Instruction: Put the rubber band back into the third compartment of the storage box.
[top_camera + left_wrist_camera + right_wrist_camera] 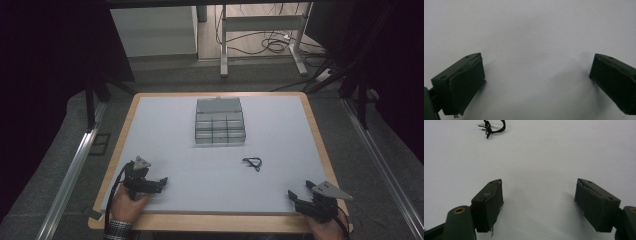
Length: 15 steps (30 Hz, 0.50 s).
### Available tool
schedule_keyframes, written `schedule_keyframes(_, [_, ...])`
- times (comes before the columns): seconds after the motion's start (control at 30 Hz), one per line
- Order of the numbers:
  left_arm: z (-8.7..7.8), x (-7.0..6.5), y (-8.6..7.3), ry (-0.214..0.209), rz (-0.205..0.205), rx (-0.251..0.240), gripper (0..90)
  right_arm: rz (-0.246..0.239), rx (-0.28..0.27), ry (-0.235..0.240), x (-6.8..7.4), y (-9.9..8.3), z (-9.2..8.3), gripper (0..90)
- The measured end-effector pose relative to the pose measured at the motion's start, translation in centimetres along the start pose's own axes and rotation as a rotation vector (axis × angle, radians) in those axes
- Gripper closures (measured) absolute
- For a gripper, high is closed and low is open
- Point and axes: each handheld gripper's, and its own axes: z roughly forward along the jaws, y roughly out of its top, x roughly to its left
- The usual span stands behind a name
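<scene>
grippers, left gripper (161,182) and right gripper (298,190), rest wide and empty; reaching the black wire loop (252,163) probably comes next.

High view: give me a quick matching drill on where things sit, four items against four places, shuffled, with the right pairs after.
Things:
1. compartment box
2. black wire loop
3. left gripper
4. right gripper

Places:
A. near right corner of the table
B. far middle
C. near left edge
D. right of centre, nearer than the box

Pairs: 1-B, 2-D, 3-C, 4-A
</scene>
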Motion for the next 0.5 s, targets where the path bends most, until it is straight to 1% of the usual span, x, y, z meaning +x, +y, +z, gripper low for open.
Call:
schedule_keyframes(0.1, [0.0,0.0,0.0,0.0,0.0,0.0,0.0,-0.008,0.007,-0.007,0.23,0.09,0.18,18.3])
schedule_keyframes(0.13, [0.0,0.0,-0.01,0.0,0.0,0.0,0.0,-0.008,0.009,0.002,0.24,0.1,0.22,16.1])
schedule_keyframes(0.27, [0.0,0.0,-0.01,0.0,0.0,0.0,0.0,-0.012,0.011,0.004,0.27,0.12,0.25,15.2])
schedule_keyframes(0.3, [0.0,-0.01,-0.01,0.0,0.0,0.0,0.0,-0.013,0.012,0.01,0.26,0.13,0.28,13.3])
schedule_keyframes(0.5, [0.0,0.0,-0.01,0.0,0.0,0.0,0.0,-0.023,0.02,0.017,0.38,0.18,0.38,10.0])
